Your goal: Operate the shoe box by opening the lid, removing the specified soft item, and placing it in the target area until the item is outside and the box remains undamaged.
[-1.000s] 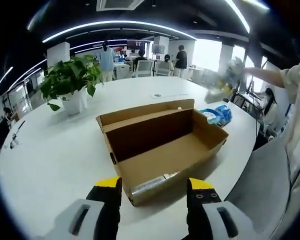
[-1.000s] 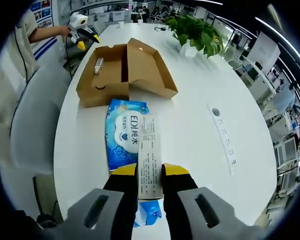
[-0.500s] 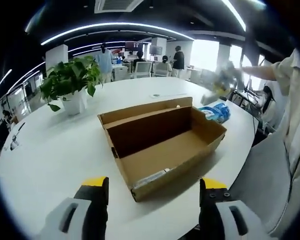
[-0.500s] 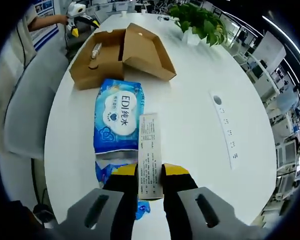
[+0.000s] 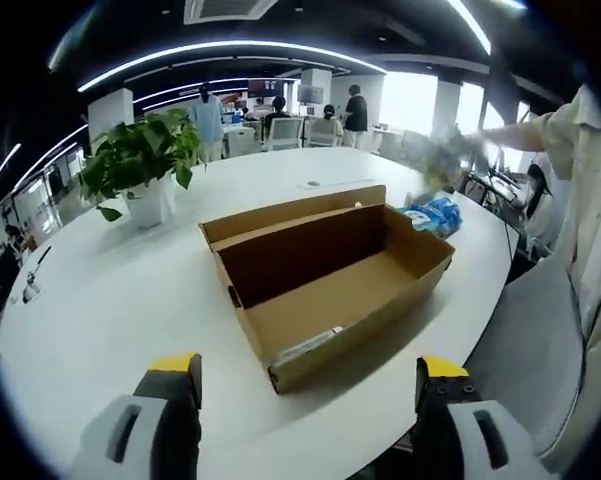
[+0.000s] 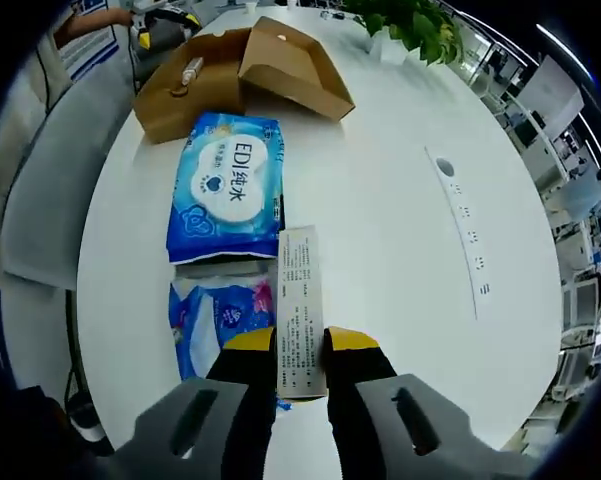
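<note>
We see our left gripper (image 5: 305, 400) with its jaws spread wide and nothing between them. The shoe box (image 5: 330, 275) sits on the white table (image 5: 100, 310) ahead of those jaws, a little apart from them. Its lid is folded back and the inside looks bare.

Our right gripper (image 6: 300, 350) has its jaws pinched tight on a paper slip (image 6: 300, 310) with small print. The slip sticks out straight ahead of the jaws. Just to the left of the jaws lies a soft crinkly blue pack (image 6: 220, 315). Ahead of that, a blue wipes pack (image 6: 225, 190) lies flat on the table. Farther ahead of the jaws is the open box. We think the soft things are already out of the box.

What could go wrong? The thin slip could bend or slide out if we move our hand fast. If the open left jaws push forward, they could bump the box's near wall and dent it. The plant (image 5: 140, 160) stands beyond the box, so a big swing could tip it.
</note>
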{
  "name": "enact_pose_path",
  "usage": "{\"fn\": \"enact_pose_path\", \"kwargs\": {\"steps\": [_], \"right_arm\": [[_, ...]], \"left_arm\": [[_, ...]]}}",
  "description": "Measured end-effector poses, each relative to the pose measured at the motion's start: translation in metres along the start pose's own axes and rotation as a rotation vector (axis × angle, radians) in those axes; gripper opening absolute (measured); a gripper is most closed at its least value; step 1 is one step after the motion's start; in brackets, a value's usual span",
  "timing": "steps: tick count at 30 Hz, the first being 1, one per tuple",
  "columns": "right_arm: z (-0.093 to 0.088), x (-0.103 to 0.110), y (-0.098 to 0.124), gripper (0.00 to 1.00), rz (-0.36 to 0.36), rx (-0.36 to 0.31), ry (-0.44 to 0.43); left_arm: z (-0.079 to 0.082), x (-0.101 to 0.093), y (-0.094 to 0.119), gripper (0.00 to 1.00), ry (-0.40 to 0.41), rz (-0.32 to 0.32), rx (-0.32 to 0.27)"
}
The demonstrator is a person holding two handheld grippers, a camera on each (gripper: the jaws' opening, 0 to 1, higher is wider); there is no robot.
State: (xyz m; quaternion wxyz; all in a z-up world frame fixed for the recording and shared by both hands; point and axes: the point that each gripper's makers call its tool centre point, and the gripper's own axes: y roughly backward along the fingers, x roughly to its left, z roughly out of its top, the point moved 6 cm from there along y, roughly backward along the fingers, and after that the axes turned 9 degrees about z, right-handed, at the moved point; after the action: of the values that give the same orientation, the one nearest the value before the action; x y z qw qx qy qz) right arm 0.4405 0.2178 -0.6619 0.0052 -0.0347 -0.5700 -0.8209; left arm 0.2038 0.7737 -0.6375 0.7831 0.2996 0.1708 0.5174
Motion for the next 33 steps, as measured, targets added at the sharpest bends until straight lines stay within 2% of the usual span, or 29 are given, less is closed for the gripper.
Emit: {"fn": "enact_pose_path", "kwargs": {"steps": [3,9,14,18,33], "right_arm": [[-0.002,0.000,0.000,0.16,0.004,-0.006,-0.004],[-0.013,-0.002,-0.004,0.16,0.009,0.030,0.014],[-0.024,-0.004,-0.008,0.16,0.001,0.092,0.034],[-0.028,-0.006,-0.010,0.16,-0.006,0.109,0.038],[-0.028,-0.013,-0.010,0.16,-0.047,0.135,0.046]], "left_arm": [[0.000,0.000,0.002,0.94,0.006,0.003,0.000],[0.001,-0.004,0.005,0.98,0.010,0.002,0.006],[0.002,-0.006,0.006,1.00,0.008,0.004,0.013],[0.002,-0.008,0.006,1.00,0.002,0.000,0.020],[0.008,-0.007,0.008,1.00,0.000,0.002,0.015]]}}
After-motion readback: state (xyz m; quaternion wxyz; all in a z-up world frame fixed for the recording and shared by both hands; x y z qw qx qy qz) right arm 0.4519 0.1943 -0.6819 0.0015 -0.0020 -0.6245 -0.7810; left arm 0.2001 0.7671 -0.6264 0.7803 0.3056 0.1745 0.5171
